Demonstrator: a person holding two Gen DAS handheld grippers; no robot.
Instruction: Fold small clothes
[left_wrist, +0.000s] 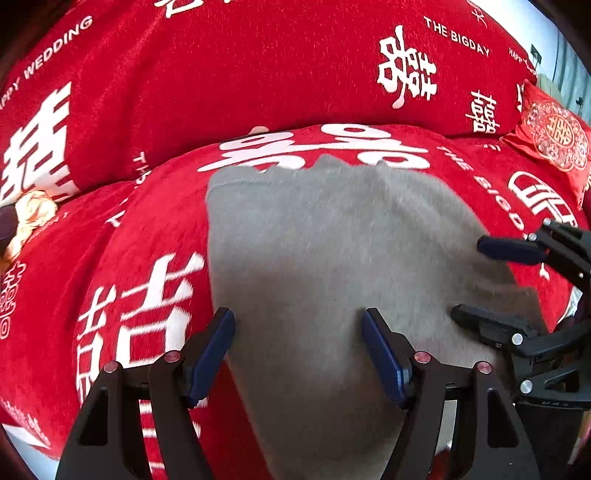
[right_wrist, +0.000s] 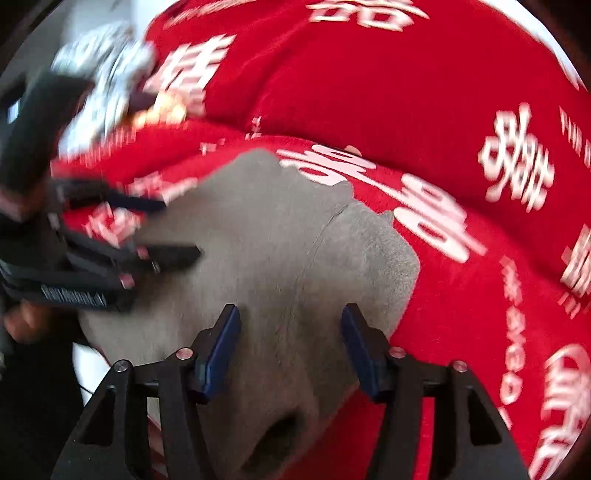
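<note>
A grey knitted garment (left_wrist: 314, 236) lies spread on a red sofa cover (left_wrist: 147, 206) printed with white characters. My left gripper (left_wrist: 299, 328) hangs over the garment's near part, jaws wide apart, with nothing pinched between the blue pads. The right gripper (left_wrist: 469, 282) reaches in from the right over the cloth's edge, its fingers spread. In the right wrist view the same garment (right_wrist: 266, 229) shows a fold line and a dark opening near the bottom. There the right gripper (right_wrist: 291, 325) stands open above it, and the left gripper (right_wrist: 181, 229) appears blurred at the left.
The sofa's backrest (left_wrist: 258, 66) rises behind the seat. A red embroidered cushion (left_wrist: 554, 136) sits at the back right. A golden bundle (left_wrist: 33, 214) lies at the far left of the seat. A hand (right_wrist: 26, 321) holds the left gripper's handle.
</note>
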